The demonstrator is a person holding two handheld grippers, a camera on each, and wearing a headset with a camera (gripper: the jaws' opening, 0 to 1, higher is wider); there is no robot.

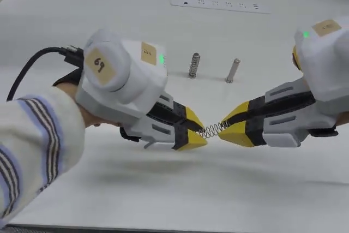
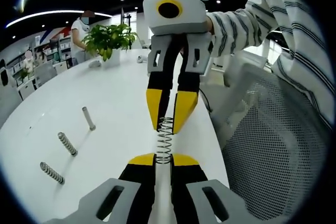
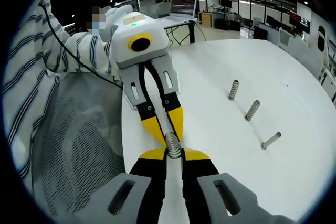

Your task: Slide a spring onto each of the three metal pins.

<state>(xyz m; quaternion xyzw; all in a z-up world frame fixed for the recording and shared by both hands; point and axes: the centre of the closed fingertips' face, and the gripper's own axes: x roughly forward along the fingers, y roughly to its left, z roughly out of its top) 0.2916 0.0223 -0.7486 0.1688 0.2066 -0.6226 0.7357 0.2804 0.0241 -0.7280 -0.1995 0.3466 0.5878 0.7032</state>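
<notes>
Nearest us, a striped sleeve (image 1: 32, 151) leads to the left tool (image 1: 197, 136). The right tool (image 1: 226, 130) comes in from the other side, and the two meet almost tip to tip just above the white desk (image 1: 163, 189). Between them we see the loose spring (image 1: 212, 130). Each tool is pressed together on one end of it, so the coil spans the small gap between the yellow tips. The left gripper view shows the same, with our own jaws pinching the near end and the right tool gripping the far end.

Further back on the desk stands a pin wearing a spring (image 1: 194, 65), and near it on the right a bare pin (image 1: 233, 70). In the right gripper view we count a third pin (image 3: 233, 89), also carrying a spring, at the far end of that row. Farthest off, a white power strip (image 1: 221, 5) lies flat on the desk.
</notes>
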